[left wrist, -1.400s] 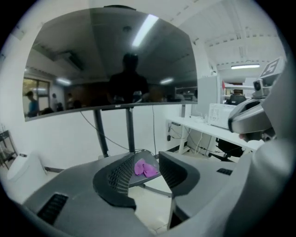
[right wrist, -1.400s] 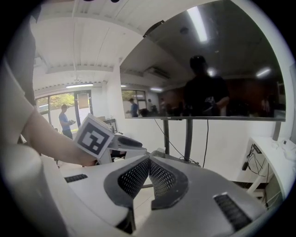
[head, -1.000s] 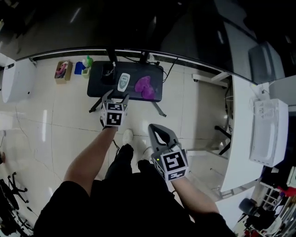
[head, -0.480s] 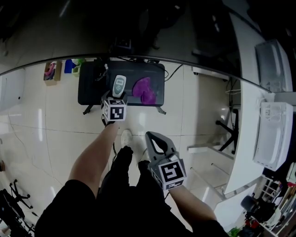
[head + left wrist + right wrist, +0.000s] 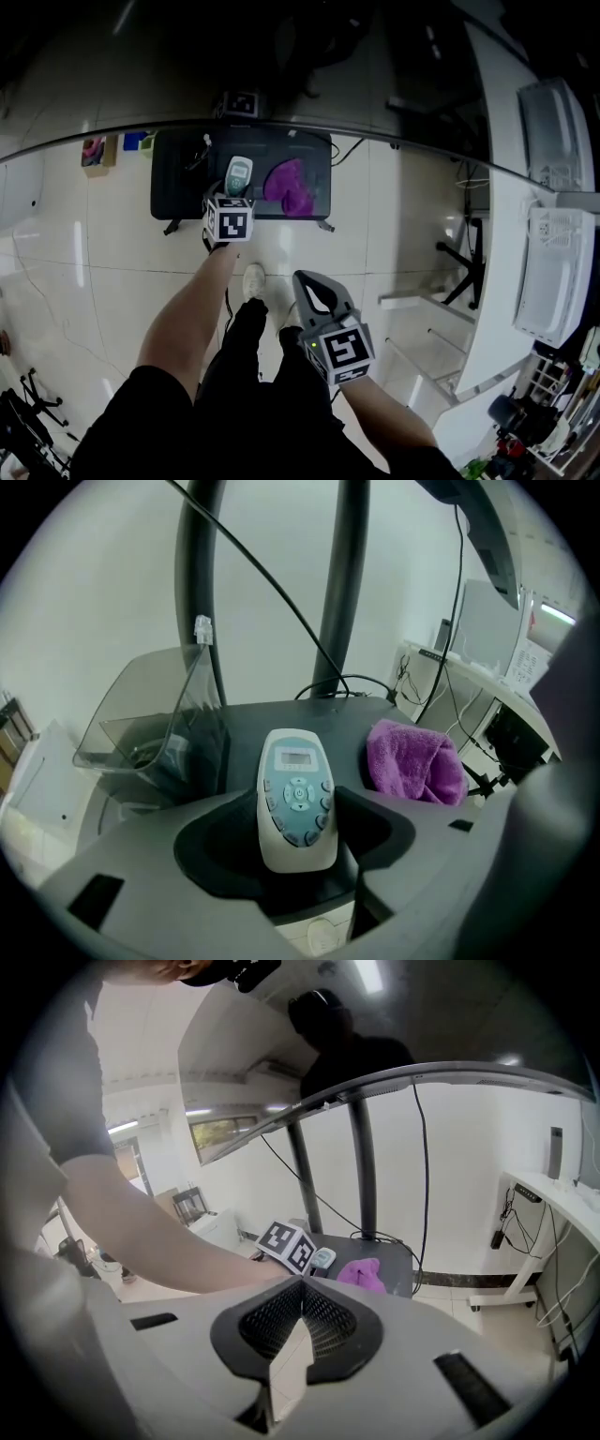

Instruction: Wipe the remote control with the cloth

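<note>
A white remote control with a blue-grey keypad lies on the small black table. A crumpled purple cloth sits just right of it. My left gripper reaches down to the remote's near end. In the left gripper view the remote lies between the jaws of the left gripper, which have just been closing, with a gap still on its left side. The cloth lies untouched. My right gripper hangs shut and empty over the floor, well short of the table; its view shows the cloth ahead.
A clear plastic holder stands on the table's left part, two dark posts and cables rise behind. A white desk with white units runs along the right. Small items lie on the floor left of the table.
My left gripper has dropped forward from short of the table until its jaws flank the remote's near end. The right gripper has sunk a little and stayed shut.
</note>
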